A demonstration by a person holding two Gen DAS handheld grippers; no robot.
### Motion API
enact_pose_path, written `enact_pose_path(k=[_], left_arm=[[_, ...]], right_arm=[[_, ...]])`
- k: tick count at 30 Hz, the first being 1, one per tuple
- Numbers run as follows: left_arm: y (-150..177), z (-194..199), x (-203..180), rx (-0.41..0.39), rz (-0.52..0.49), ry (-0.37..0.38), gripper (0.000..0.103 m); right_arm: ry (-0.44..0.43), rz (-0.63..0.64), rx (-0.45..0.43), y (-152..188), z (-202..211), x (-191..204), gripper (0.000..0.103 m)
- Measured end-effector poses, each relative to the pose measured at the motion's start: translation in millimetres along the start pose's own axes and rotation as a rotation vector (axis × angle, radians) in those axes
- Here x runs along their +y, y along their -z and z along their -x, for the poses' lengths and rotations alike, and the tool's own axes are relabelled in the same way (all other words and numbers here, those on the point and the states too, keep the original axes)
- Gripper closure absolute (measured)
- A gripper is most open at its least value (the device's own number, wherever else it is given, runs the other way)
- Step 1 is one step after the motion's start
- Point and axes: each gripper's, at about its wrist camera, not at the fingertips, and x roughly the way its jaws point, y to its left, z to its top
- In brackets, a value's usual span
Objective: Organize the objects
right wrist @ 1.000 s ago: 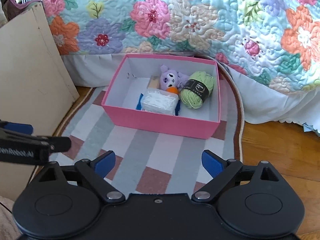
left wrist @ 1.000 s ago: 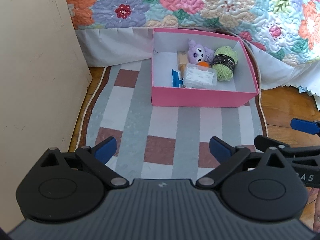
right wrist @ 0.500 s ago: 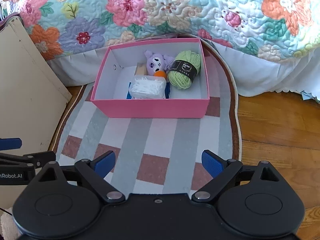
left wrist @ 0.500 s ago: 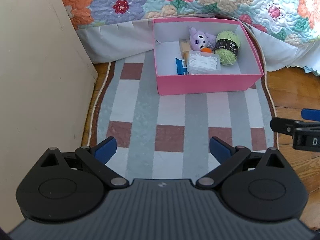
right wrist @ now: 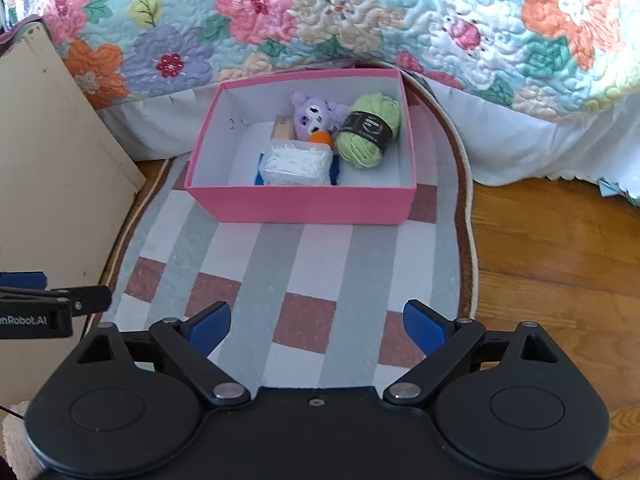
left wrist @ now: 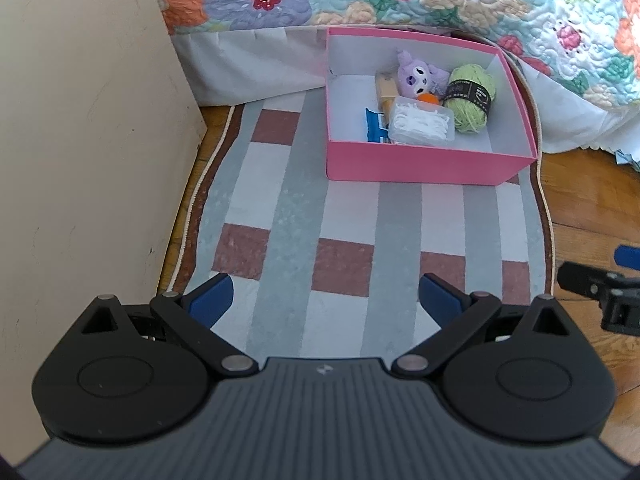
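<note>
A pink box (left wrist: 416, 166) (right wrist: 304, 204) stands on a striped rug by the bed. In it lie a purple plush toy (left wrist: 418, 74) (right wrist: 314, 116), a green yarn ball (left wrist: 472, 98) (right wrist: 370, 130), a clear case of white picks (left wrist: 422, 125) (right wrist: 298, 166), a blue packet (left wrist: 376, 125) and a tan box (left wrist: 385, 88). My left gripper (left wrist: 326, 300) is open and empty above the rug, well short of the box. My right gripper (right wrist: 318, 326) is open and empty too, to its right.
A striped grey, white and brown rug (left wrist: 348, 240) (right wrist: 316, 276) lies on a wooden floor (right wrist: 560, 260). A cream board (left wrist: 80, 140) (right wrist: 48, 168) leans at the left. A floral quilt (right wrist: 360, 20) with a white skirt hangs behind the box.
Both grippers have pulled back from the box and stayed open. In the left view the box has shifted to the right; the right gripper's tip sits lower at the right edge.
</note>
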Motion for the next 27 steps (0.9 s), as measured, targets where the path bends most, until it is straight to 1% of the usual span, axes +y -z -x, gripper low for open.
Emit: enact_pose_path(k=[8, 13, 20, 27], left_arm=[[2.4, -0.1, 3.1, 0.017, 0.018, 0.033, 0.002], [2.9, -0.1, 4.3, 0.022, 0.022, 0.034, 0.002], [1.3, -4.1, 9.9, 0.060, 0.052, 0.035, 0.002], [3.1, -3.7, 10.2, 0.054, 0.050, 0.032, 0.002]], right_arm=[[0.009, 0.010, 0.011, 2.0, 0.2, 0.7, 0.008], [0.014, 0.020, 0.010, 2.0, 0.5, 1.5, 0.008], [0.010, 0.028, 0.014, 2.4, -0.3, 2.2, 0.008], [0.010, 0.036, 0.017, 3.4, -0.9, 3.1, 0.008]])
